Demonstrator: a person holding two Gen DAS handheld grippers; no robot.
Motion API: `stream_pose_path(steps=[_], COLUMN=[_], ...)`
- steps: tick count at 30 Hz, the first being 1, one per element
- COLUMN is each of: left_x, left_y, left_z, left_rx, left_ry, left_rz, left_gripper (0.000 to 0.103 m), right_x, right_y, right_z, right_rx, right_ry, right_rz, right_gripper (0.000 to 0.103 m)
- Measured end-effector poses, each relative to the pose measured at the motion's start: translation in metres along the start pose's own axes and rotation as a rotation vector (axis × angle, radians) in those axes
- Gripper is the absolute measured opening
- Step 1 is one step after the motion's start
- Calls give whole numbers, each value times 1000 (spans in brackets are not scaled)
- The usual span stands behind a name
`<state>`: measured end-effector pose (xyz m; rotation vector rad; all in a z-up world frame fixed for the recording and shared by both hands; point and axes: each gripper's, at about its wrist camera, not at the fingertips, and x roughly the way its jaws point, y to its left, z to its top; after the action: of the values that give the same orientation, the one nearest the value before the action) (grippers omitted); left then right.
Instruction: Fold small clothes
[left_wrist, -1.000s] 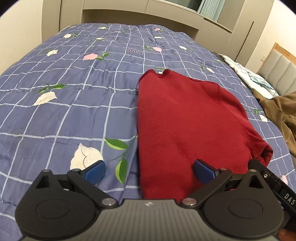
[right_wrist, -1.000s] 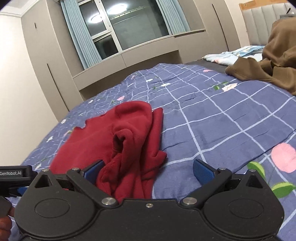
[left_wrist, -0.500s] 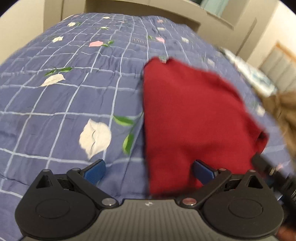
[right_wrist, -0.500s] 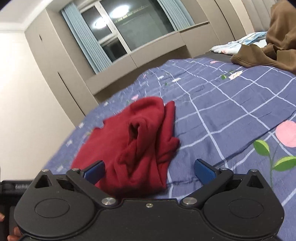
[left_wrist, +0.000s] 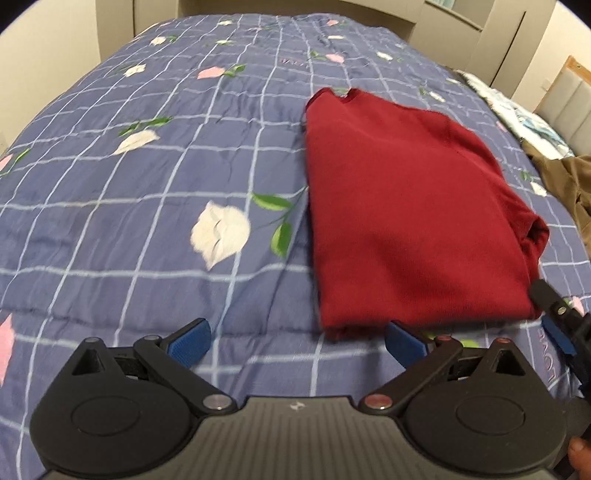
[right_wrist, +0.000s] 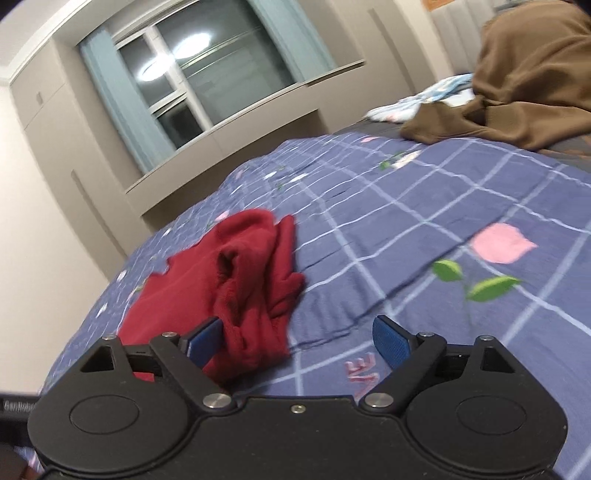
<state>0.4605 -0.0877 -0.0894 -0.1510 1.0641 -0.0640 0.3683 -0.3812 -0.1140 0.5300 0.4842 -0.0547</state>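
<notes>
A dark red garment (left_wrist: 402, 206) lies folded lengthwise on the blue floral quilt (left_wrist: 155, 177). In the right wrist view it (right_wrist: 236, 284) lies bunched at its near end. My left gripper (left_wrist: 297, 341) is open and empty, just short of the garment's near edge, to its left. My right gripper (right_wrist: 297, 339) is open and empty, low over the quilt, with its left fingertip (right_wrist: 205, 339) beside the bunched edge. The right gripper also shows in the left wrist view (left_wrist: 557, 325) at the garment's near right corner.
A brown garment (right_wrist: 524, 85) is heaped at the right of the bed, with a pale patterned cloth (right_wrist: 417, 103) behind it. Wardrobes and a window (right_wrist: 207, 81) stand beyond the bed. A padded headboard (left_wrist: 565, 107) is at far right.
Both grippers have drawn back toward the near edge of the bed and off the garment. The left gripper's right finger no longer overlaps the red cloth. The garment lies as before.
</notes>
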Motion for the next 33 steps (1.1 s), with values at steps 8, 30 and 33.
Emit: stream_pose_path(steps=[8,30,33], left_x=[-16,2,9], left_y=[7,8,5], left_z=[-11,28,40], left_rx=[-33,15,31], left_ry=[3,-50,-60], left_rz=[-9,-28,-42], left_gripper=[102,102,102], right_x=[-5,16,39], right_y=[0,3,6], right_z=[0,16,29], right_rx=[10,-9,-14], right_ry=[-4,29,50], right_rz=[38,85,98], right_gripper=[100,103,103])
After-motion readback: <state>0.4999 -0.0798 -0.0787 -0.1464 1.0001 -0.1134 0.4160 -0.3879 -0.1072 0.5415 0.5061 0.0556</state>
